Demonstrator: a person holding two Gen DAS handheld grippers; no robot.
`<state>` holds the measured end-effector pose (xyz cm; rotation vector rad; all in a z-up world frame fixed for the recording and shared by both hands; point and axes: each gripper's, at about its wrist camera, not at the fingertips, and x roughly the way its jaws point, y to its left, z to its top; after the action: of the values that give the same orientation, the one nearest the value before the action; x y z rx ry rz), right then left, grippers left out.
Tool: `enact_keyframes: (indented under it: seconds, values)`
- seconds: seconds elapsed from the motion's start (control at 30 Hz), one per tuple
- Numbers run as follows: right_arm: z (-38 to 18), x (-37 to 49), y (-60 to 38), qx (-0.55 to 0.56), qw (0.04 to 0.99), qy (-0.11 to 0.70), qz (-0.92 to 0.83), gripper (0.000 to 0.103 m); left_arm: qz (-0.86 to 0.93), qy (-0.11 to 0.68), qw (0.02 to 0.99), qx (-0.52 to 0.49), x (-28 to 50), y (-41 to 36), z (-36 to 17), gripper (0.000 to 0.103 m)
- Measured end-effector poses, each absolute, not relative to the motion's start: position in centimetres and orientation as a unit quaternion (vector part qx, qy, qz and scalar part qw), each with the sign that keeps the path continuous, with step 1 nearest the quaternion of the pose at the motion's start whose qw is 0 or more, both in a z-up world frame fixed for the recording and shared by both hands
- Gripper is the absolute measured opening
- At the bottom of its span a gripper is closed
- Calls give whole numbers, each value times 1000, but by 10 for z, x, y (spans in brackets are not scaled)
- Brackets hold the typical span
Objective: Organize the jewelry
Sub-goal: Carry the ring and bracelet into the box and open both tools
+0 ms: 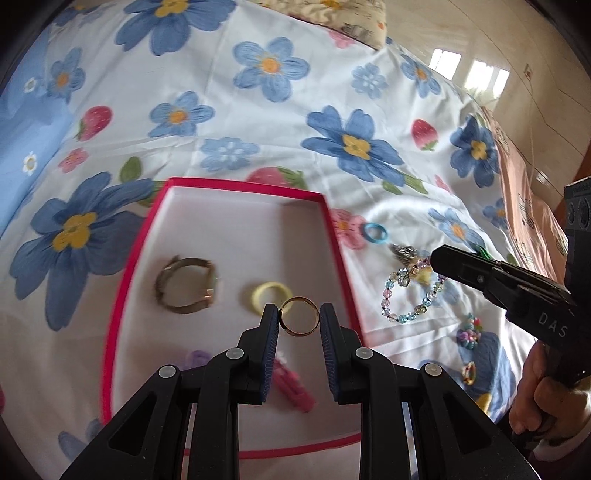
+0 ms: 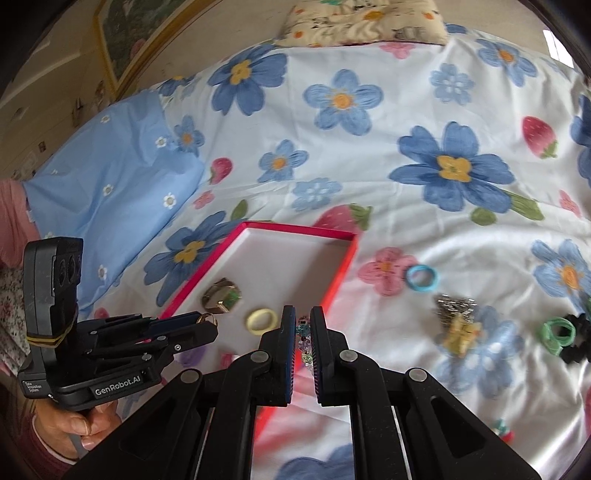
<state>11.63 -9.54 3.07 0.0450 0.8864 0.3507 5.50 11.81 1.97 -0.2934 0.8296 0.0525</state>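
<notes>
A red-rimmed box (image 1: 140, 254) with a white floor lies on the flowered bedspread. Inside are a bronze bangle (image 1: 186, 286), a yellow ring (image 1: 269, 293), a purple piece and a pink clip (image 1: 291, 386). My left gripper (image 1: 298, 317) is shut on a gold ring (image 1: 299, 316), held above the box; it also shows in the right wrist view (image 2: 207, 319). My right gripper (image 2: 303, 325) is nearly closed around a pastel bead bracelet (image 1: 410, 295) that lies on the bedspread right of the box; whether it grips the beads is unclear.
Loose on the bedspread right of the box are a blue ring (image 2: 422, 279), a silver clip (image 2: 454, 306), a yellow bow (image 2: 460, 332), a green ring (image 2: 557, 332), a black scrunchie (image 2: 576, 338) and small bead rings (image 1: 469, 334). A pillow (image 2: 362, 22) lies far back.
</notes>
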Motion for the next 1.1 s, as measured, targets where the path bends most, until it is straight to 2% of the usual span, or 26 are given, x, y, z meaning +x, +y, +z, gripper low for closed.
enact_keyframes:
  seconds: [0.6, 1.1]
  values:
    - [-4, 131, -6, -1, 860, 450, 241, 7, 81, 413, 893, -161, 43, 170, 3, 22]
    - [-52, 153, -22, -3, 846, 493, 206, 7, 96, 438, 881, -151, 72, 175, -27, 22]
